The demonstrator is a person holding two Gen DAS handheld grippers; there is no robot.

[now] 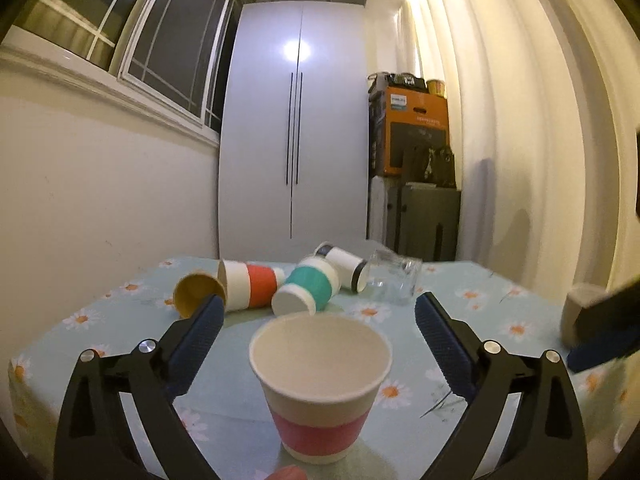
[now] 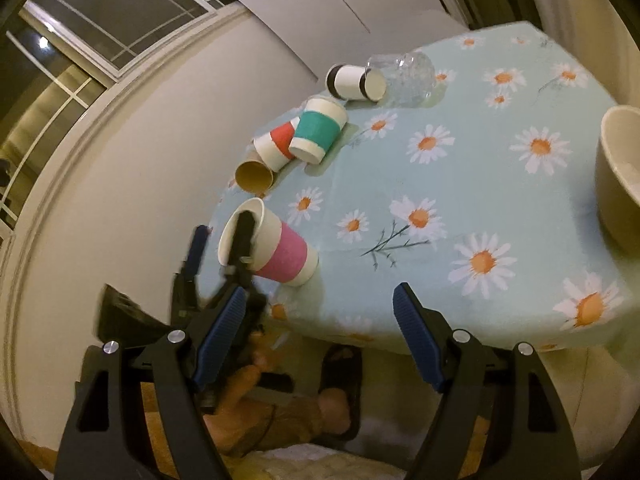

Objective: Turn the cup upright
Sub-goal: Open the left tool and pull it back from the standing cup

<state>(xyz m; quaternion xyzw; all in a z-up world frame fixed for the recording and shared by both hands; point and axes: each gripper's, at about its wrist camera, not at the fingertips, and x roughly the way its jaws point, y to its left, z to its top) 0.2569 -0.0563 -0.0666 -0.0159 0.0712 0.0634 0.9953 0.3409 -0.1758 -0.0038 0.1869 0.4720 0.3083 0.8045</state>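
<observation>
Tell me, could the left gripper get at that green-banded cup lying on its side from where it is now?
Probably not directly. The left gripper is open, but the upright pink-banded cup stands between its fingers, straight in front of the green-banded cup. It would likely have to lift over or swing around the pink one first.
</observation>
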